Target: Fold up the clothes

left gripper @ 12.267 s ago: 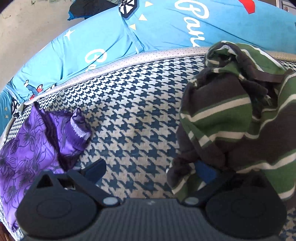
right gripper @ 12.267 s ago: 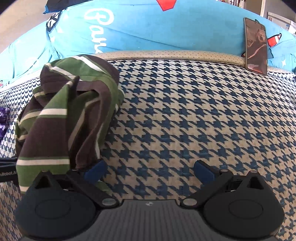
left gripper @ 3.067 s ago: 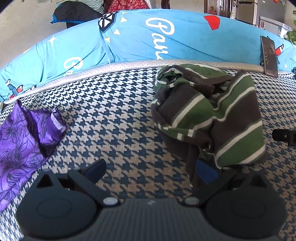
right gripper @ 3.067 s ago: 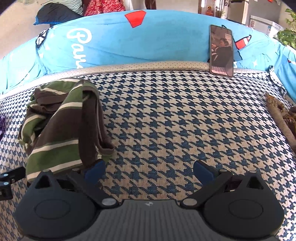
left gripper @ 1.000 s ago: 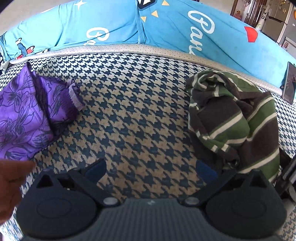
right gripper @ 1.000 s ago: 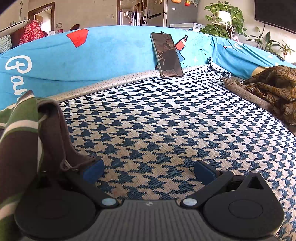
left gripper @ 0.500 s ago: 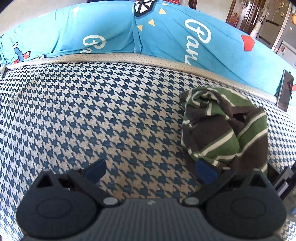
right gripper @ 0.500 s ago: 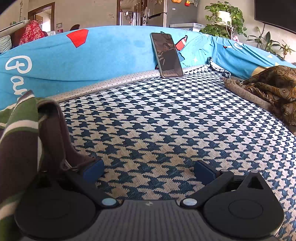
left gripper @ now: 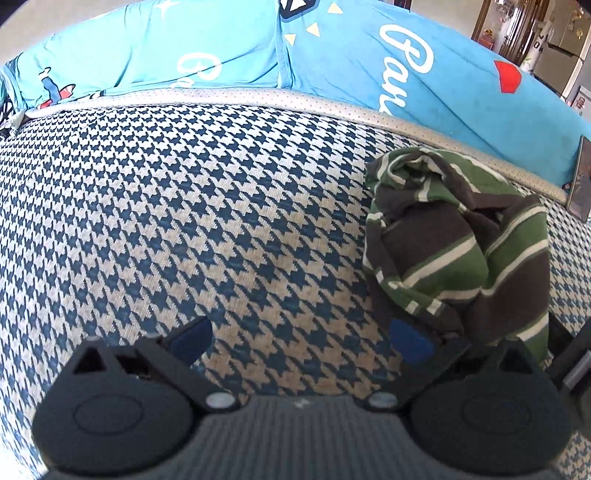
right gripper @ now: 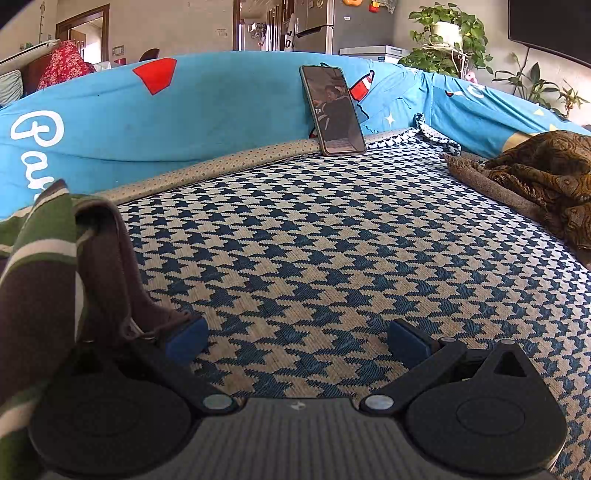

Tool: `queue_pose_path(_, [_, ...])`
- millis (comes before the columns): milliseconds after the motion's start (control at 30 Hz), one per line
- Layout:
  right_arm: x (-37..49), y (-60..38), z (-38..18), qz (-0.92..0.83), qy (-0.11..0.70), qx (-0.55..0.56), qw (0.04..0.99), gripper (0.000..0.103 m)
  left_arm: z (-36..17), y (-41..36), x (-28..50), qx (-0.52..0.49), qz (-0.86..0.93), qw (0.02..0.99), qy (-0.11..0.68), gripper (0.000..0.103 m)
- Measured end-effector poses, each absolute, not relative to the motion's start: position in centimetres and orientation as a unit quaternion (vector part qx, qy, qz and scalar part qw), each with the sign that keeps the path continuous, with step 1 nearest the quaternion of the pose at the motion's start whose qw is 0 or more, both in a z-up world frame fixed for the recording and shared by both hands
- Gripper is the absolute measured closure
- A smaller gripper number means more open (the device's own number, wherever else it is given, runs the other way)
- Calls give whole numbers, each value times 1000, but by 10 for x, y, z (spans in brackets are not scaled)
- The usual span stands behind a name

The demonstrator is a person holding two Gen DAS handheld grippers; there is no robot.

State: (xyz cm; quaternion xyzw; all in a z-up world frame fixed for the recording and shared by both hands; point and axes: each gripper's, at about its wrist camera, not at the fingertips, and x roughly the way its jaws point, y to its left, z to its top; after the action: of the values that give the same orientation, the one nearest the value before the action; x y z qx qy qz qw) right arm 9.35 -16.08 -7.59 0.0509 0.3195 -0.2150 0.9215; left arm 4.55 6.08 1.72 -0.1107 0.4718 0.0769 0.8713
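Note:
A crumpled green, brown and white striped garment lies on the houndstooth seat, at the right of the left wrist view. My left gripper is open and empty, its right fingertip at the garment's near edge. In the right wrist view the same garment fills the left side. My right gripper is open and empty, low over the seat, its left fingertip against the garment's brown hem.
A blue printed cushion back runs along the far edge of the seat. A phone leans against it. A brown patterned cloth lies at the right end. Potted plants stand behind.
The left wrist view has swung right and closer to the striped garment; the purple garment seen a second ago is out of frame. The right gripper has not moved.

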Motion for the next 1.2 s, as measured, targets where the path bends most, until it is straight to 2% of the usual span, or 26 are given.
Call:
queue_pose_path(200, [93, -161, -76, -215, 319, 51, 921, 0, 23, 55, 27, -101, 83, 876, 465, 0])
queue_pose_path(400, [93, -161, -77, -215, 319, 51, 921, 0, 30, 39, 11, -36, 93, 893, 439, 0])
queue_pose_path(800, [92, -161, -77, -216, 319, 51, 921, 0, 23, 21, 15, -52, 72, 891, 446, 0])
queue_pose_path(1200, [92, -161, -77, -217, 319, 50, 921, 0, 29, 45, 28, -75, 85, 897, 427, 0])
